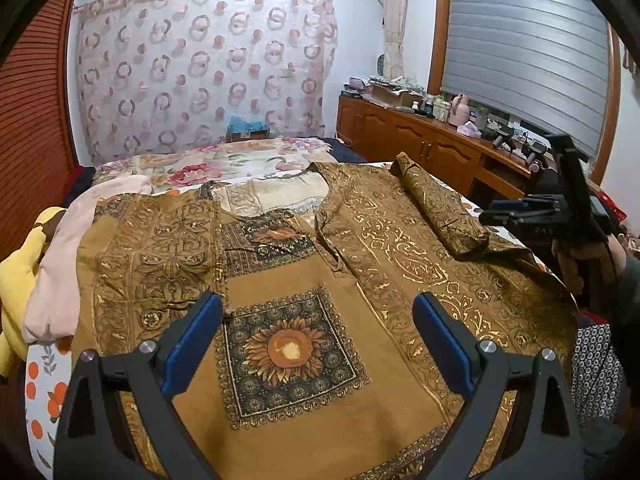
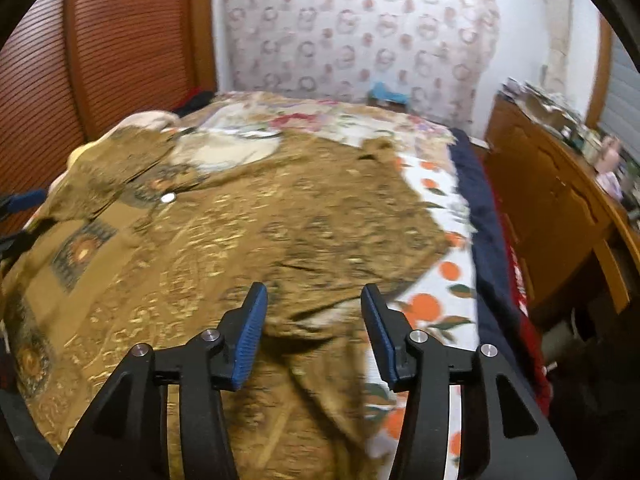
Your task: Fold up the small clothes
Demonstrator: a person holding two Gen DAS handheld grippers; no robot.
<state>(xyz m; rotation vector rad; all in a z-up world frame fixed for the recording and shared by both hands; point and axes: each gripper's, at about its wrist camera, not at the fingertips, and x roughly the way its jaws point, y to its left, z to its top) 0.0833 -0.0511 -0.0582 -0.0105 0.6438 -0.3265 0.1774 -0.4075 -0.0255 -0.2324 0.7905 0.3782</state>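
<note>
1. Brown printed cloth filled the middle of both views: the tunic lay front-up and mostly flat on the orange-print sheet, its neckline toward the top of the frame.
2. One sleeve, at upper right of the left wrist view, lay turned in over the body of the garment; I judged that the only fold begun, and a loose one.
3. At centre left, the other side still lay spread toward the pink garment and the yellow garment, both heaped unfolded at the left edge.
4. At the bottom of its own view, the left gripper hovered over the sunflower panel with jaws spread wide, gripping nothing.
5. At lower centre of the blurred right wrist view, the right gripper had its jaws apart above a rumpled edge of the tunic; whether the pads touched cloth could not be told.
6. By my estimate the job stood near its start: the other side, the lengthwise folds and the two waiting garments all remained.
</note>
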